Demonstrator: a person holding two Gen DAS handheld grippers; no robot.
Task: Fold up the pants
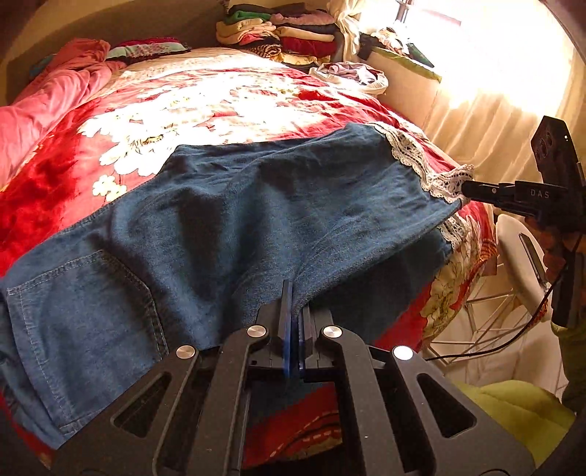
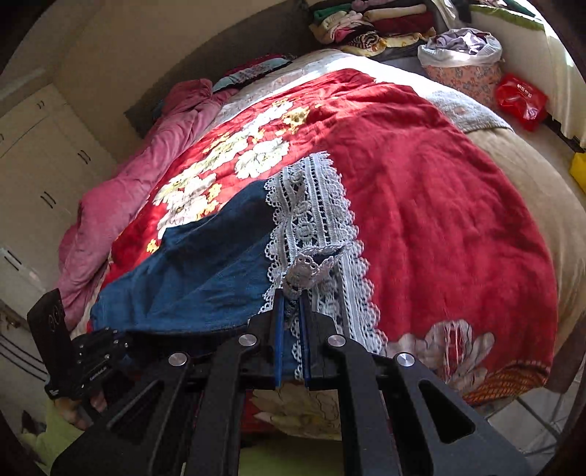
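Blue denim pants (image 1: 256, 212) with white lace hems (image 1: 421, 164) lie across a red floral bedspread (image 1: 219, 95). A back pocket (image 1: 80, 293) shows at the left. My left gripper (image 1: 295, 293) is shut on the near edge of the pants at mid-leg. My right gripper (image 2: 291, 293) is shut on the lace hem (image 2: 315, 227) of the pants (image 2: 205, 263). It also shows in the left wrist view (image 1: 467, 190) at the far right, pinching the lace. The left gripper's body (image 2: 91, 359) appears at the lower left of the right wrist view.
A pink quilt (image 1: 47, 99) is bunched along the bed's left side. Stacked folded clothes (image 1: 285, 33) sit at the head of the bed, with a bag of laundry (image 2: 461, 55) and a red packet (image 2: 520, 99) beside them. A white wire chair (image 1: 512, 271) stands by the bed's right edge.
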